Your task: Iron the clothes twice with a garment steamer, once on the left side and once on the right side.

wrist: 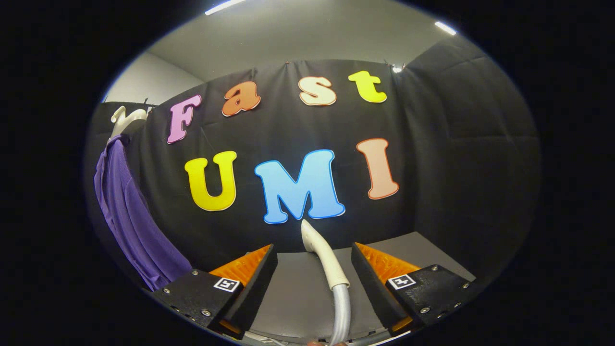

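- Gripper fingers spread wide, nothing pinched; steamer handle sits in the gap between them but neither finger touches it.
- Steamer handle stands roughly upright between the fingers, pale curved neck leaning slightly away, tip just ahead of the fingertips.
- Hose joins the handle's lower end and drops down out of view below the gripper; ribbed, looks flexible, judged likely to tug and swing the handle once lifted.
- Handling judgement: handle looks like smooth hard plastic, light, stiff, somewhat slippery; best hold is the thicker straight section just above the hose joint, squeezed from both sides, not the tapered tip.
- Steam head itself not clear from here; cannot tell which way it faces.
- Purple garment hangs well off to the left of the gripper, beyond the left finger, on a white hanger against the booth wall; soft, thin, draped in folds, will give way under pressure so light strokes suit it.
- Desk grey and flat under and beyond the fingers.
- Ironing judged not started: steamer not gripped, garment well apart from it.
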A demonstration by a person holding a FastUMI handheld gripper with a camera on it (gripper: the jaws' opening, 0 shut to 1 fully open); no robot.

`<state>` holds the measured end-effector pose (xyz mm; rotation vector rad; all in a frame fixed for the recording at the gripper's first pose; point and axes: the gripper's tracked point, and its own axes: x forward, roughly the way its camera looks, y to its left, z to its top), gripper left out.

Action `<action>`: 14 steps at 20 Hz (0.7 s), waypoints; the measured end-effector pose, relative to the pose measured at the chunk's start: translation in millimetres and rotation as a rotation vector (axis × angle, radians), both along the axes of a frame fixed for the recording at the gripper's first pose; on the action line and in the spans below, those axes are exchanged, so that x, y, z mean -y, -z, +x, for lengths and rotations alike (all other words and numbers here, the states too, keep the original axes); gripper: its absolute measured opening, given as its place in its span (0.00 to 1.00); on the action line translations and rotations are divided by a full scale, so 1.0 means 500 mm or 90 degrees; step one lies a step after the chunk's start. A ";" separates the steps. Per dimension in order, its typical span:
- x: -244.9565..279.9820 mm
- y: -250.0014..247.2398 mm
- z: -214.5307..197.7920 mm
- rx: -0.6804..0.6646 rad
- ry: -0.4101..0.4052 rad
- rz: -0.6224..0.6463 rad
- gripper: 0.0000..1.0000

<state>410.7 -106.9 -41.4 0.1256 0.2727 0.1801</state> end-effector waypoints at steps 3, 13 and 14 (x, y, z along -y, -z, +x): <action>0.005 0.039 0.055 -0.041 -0.017 0.029 0.95; 0.039 0.164 0.144 -0.217 -0.048 0.224 0.95; 0.037 0.172 0.148 -0.233 -0.054 0.242 0.95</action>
